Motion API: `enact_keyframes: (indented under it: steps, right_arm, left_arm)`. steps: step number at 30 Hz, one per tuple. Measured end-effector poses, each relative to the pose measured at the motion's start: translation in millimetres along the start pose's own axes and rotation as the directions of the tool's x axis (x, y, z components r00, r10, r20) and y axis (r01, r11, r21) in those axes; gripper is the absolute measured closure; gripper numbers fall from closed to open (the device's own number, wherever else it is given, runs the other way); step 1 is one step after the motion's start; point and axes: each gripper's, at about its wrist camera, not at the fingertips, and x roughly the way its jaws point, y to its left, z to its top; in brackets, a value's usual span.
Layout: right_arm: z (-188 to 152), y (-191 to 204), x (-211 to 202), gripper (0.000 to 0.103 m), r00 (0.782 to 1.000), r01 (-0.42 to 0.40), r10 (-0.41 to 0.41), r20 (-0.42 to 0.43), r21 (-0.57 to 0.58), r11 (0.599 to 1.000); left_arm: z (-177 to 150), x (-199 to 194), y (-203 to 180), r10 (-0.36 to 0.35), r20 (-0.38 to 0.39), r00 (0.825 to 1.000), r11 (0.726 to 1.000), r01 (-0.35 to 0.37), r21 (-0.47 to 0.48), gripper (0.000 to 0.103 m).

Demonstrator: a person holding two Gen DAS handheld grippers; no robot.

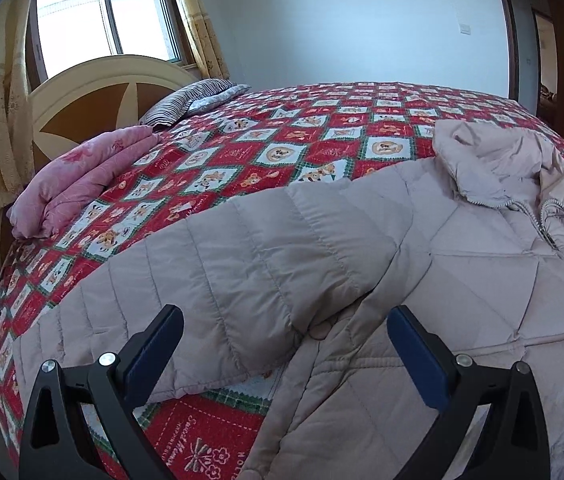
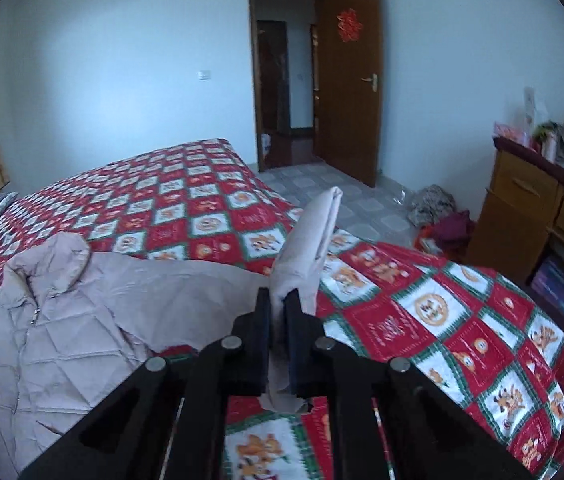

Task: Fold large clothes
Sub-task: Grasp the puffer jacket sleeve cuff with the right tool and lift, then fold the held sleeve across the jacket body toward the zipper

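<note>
A large beige quilted jacket [image 1: 421, 248] lies front up on the bed, its zip and hood [image 1: 493, 160] at the right. One sleeve [image 1: 210, 276] stretches out to the left. My left gripper [image 1: 285, 320] is open and empty just above the sleeve near the armpit. In the right wrist view the jacket [image 2: 62, 320] lies at the left. My right gripper [image 2: 278, 300] is shut on the other sleeve [image 2: 309, 240], which stands up from the jaws above the bed.
A red patchwork bedspread [image 1: 282, 136] covers the bed. A folded pink quilt [image 1: 82, 180] and a striped pillow [image 1: 190, 100] lie by the headboard. An open door [image 2: 345, 80], a wooden dresser [image 2: 529, 208] and clothes on the floor [image 2: 441, 212] stand to the right.
</note>
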Motion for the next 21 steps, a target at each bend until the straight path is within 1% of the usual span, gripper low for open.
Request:
enact_keyframes:
  steps: [4, 9, 13, 18, 21]
  right_arm:
    - [1.8, 67.9, -4.7, 0.095, 0.994, -0.103, 0.107, 0.025, -0.111, 0.988]
    - [-6.7, 137.8, -4.6, 0.097, 0.975, -0.212, 0.22, 0.015, -0.217, 0.953]
    - [-20.7, 183.9, -4.4, 0.097, 0.961, -0.264, 0.277, 0.003, -0.292, 0.919]
    - [-36.5, 237.5, -3.0, 0.098, 0.941, -0.324, 0.338, -0.026, -0.359, 0.875]
    - [-48.2, 265.8, -0.4, 0.098, 0.927, -0.364, 0.371, -0.057, -0.384, 0.849]
  left_arm:
    - [5.5, -13.7, 8.9, 0.012, 0.032, 0.999, 1.0, -0.012, 0.0, 0.001]
    - [4.5, -21.0, 18.1, 0.028, 0.065, 0.998, 0.999, -0.029, 0.016, 0.001]
    - [2.3, -18.0, 27.9, 0.027, 0.057, 0.998, 1.0, -0.028, 0.006, 0.001]
    - [2.0, -14.5, 39.4, 0.031, 0.048, 0.998, 0.999, -0.031, -0.014, 0.001]
    - [2.5, -15.1, 44.6, 0.025, 0.046, 0.999, 0.999, -0.023, -0.03, 0.001]
